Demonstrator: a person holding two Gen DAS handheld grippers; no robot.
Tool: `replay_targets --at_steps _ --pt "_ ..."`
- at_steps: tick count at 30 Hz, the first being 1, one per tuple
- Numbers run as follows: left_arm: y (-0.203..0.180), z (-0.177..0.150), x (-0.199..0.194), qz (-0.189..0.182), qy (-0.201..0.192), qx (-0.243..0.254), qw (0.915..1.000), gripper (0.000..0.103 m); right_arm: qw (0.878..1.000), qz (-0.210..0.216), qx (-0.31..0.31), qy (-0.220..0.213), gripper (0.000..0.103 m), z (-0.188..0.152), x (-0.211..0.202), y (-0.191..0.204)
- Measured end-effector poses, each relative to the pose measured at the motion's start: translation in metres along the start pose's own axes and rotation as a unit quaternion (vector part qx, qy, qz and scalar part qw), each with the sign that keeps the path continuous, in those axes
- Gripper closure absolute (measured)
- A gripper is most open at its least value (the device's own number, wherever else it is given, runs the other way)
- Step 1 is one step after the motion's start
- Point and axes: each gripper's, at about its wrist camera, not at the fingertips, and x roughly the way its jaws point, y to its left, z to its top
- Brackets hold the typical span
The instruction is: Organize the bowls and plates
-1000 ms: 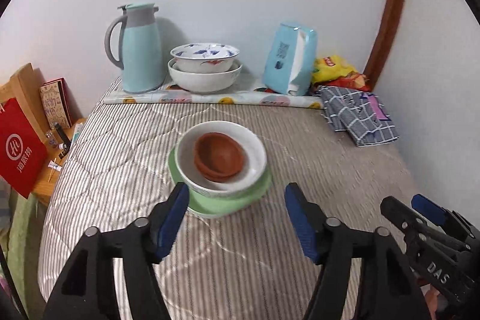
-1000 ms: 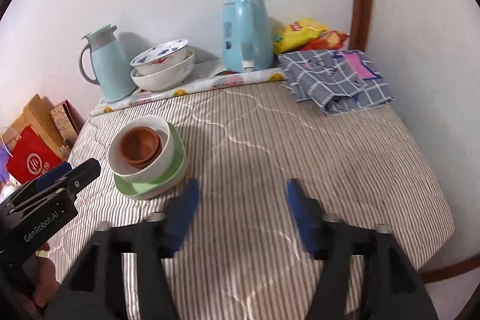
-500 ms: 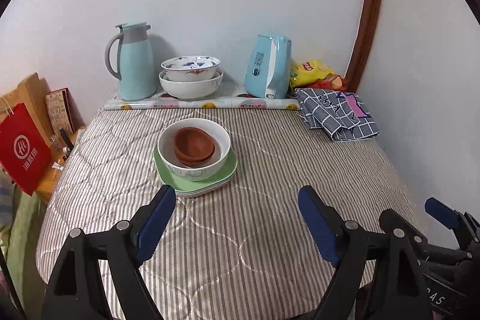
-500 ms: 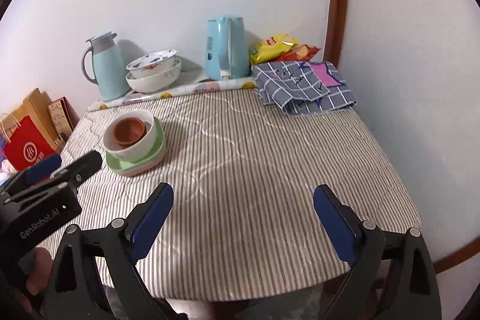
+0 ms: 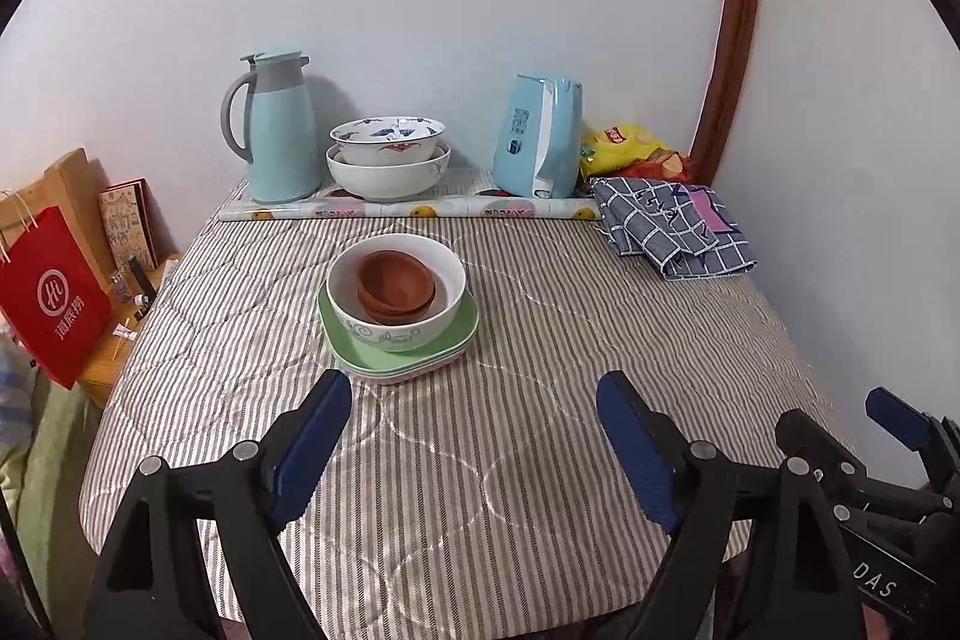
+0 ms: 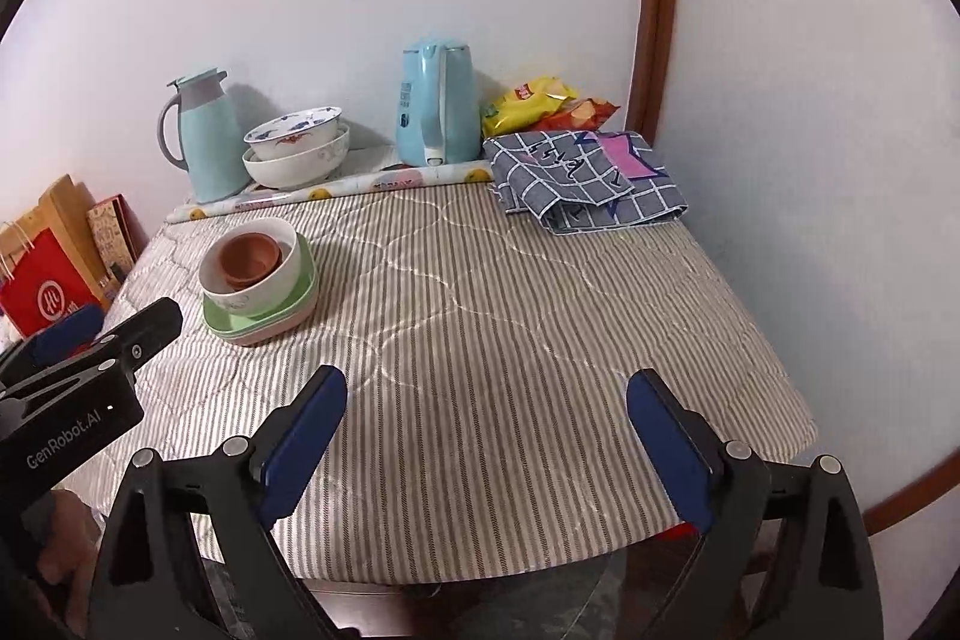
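Left tool (image 5: pixel 474 412): blue pads spread wide, nothing between them, poised above the striped tabletop (image 5: pixel 540 460) short of the stack. Right tool (image 6: pixel 486 409): blue pads likewise spread wide and empty, poised over the near part of the tabletop, well apart from the stack. Both sets of jaws recently opening; no contact with any dish.

Stack of dishes, left of centre on the tabletop:
- green plates (image 5: pixel 456 334) at the bottom, a pinkish edge visible beneath them;
- white bowl (image 5: pixel 396 316) seated on the plates;
- brown bowls (image 5: pixel 393 280) nested inside the white bowl, exact count not discernible.

At the back edge, against the wall, on a patterned mat (image 5: pixel 408 208):
- teal thermos jug (image 5: pixel 273 130) at the left;
- two larger patterned bowls (image 5: pixel 387 157), one nested in the other, just beside the jug;
- light blue kettle (image 5: pixel 537 139) to the right.

Further right: snack bags (image 5: pixel 630 148) in the corner, folded checked cloth (image 5: pixel 672 226) just in front of them. Red paper bag (image 5: pixel 54 292) beside the left edge.
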Motion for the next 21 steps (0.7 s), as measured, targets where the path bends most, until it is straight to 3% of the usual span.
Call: replay_targets --at_steps 21 --pt "0.0 -0.0039 -0.0045 0.004 0.0 -0.002 1.0 0.02 1.0 0.009 0.006 -0.005 0.009 -0.0019 -0.0068 0.0008"
